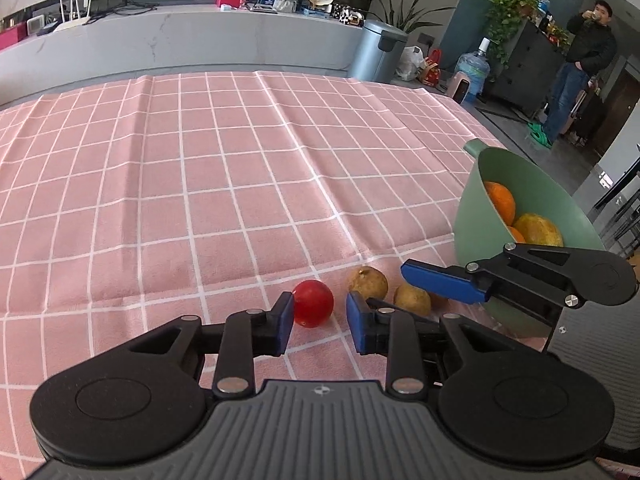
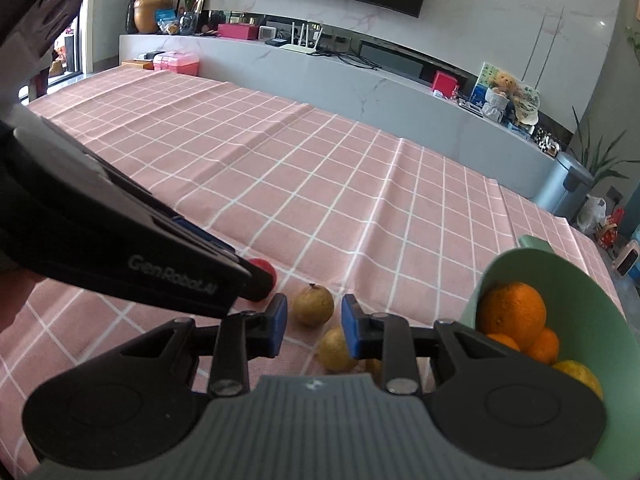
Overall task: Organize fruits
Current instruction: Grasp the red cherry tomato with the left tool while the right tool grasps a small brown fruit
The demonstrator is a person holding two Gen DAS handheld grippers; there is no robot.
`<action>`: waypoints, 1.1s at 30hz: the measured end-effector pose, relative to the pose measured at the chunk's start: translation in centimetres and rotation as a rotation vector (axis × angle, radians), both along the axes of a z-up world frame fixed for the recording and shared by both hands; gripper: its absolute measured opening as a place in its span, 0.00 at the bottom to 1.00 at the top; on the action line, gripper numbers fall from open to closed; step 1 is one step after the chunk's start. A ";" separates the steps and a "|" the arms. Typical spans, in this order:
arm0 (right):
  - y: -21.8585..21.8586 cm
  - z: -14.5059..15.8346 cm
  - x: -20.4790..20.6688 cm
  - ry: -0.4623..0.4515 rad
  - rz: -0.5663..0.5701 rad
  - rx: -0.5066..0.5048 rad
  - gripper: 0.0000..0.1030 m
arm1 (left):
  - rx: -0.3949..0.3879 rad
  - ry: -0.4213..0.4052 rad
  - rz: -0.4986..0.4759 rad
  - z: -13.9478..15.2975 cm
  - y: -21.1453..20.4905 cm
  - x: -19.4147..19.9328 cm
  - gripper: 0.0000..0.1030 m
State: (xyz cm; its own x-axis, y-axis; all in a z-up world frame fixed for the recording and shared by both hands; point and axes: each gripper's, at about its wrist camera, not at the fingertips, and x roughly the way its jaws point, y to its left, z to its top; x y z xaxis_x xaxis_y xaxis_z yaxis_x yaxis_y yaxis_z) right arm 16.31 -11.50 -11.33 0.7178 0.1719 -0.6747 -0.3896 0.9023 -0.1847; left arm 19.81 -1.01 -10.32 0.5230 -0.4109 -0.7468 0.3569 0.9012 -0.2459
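Observation:
A red fruit (image 1: 313,303) lies on the pink checked cloth, right between the fingers of my open left gripper (image 1: 320,316); its left pad touches or nearly touches it. Two yellow-brown fruits (image 1: 368,282) (image 1: 412,300) lie just to its right. A green bowl (image 1: 516,184) at the right holds several oranges (image 1: 500,200). My right gripper (image 2: 314,316) is open and empty, with one yellow-brown fruit (image 2: 313,305) just beyond its fingers and another (image 2: 335,350) under the right finger. The red fruit (image 2: 266,270) is mostly hidden behind the left gripper there.
The pink checked tablecloth (image 1: 200,168) covers the table far ahead and left. The table's right edge runs beside the bowl. A grey counter (image 1: 200,40) with clutter stands behind; a person (image 1: 580,68) stands at far right.

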 end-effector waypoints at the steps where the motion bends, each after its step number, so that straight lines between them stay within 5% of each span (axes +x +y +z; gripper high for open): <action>1: 0.0 0.0 0.1 -0.001 0.001 -0.001 0.25 | 0.006 -0.004 0.000 0.0 -0.1 0.0 0.33; 18: 0.7 -1.2 1.5 0.025 0.006 -0.009 0.24 | -0.026 0.044 0.066 -1.2 1.2 1.0 0.28; 33: 1.5 0.1 -0.1 0.007 0.055 -0.002 0.20 | -0.024 0.031 0.153 0.7 2.9 -1.0 0.28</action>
